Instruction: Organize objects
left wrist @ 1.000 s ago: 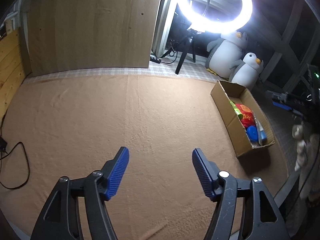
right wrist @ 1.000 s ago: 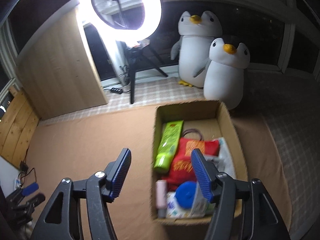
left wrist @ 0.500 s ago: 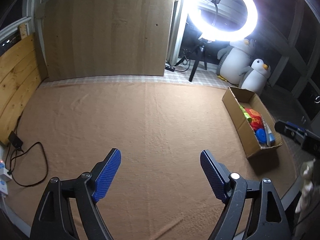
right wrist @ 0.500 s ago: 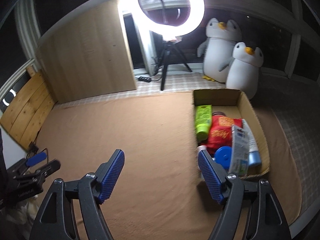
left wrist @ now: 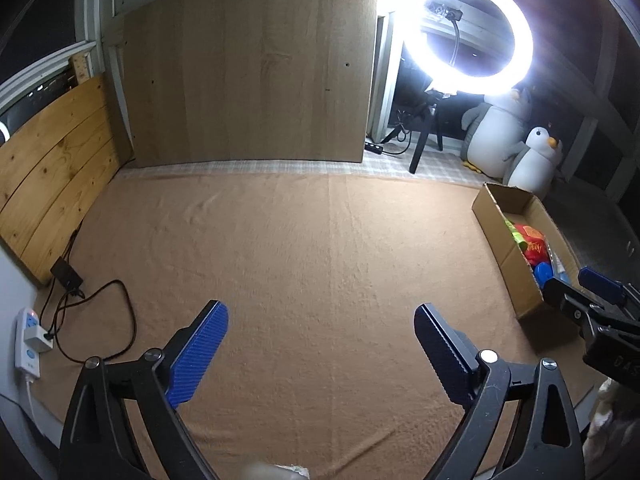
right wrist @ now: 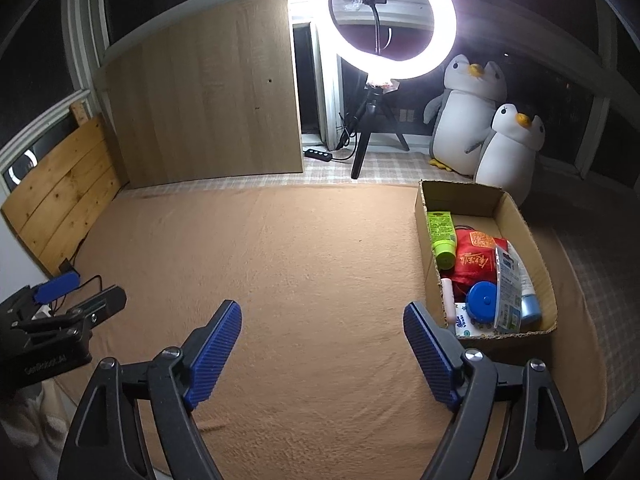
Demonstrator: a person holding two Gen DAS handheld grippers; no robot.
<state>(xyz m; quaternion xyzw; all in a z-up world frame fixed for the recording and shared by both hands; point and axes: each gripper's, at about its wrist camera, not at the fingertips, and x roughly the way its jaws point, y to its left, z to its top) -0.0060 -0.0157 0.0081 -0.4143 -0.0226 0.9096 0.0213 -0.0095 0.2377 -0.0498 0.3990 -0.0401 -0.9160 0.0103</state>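
A cardboard box sits on the tan blanket at the right. Inside it lie a green tube, a red pouch, a blue round lid and white packets. My right gripper hovers over bare blanket left of the box, its jaws opening with nothing between them. My left gripper is over the blanket's middle, jaws opening and empty too. The box lies far right in the left wrist view.
A lit ring light on a tripod, two plush penguins and a wooden panel stand at the back. A power strip with cables lies at the blanket's left edge, beside wooden planks.
Both grippers pulled back from the box and their jaws spread wider. The right one, earlier above the box, now hangs over bare blanket left of it.
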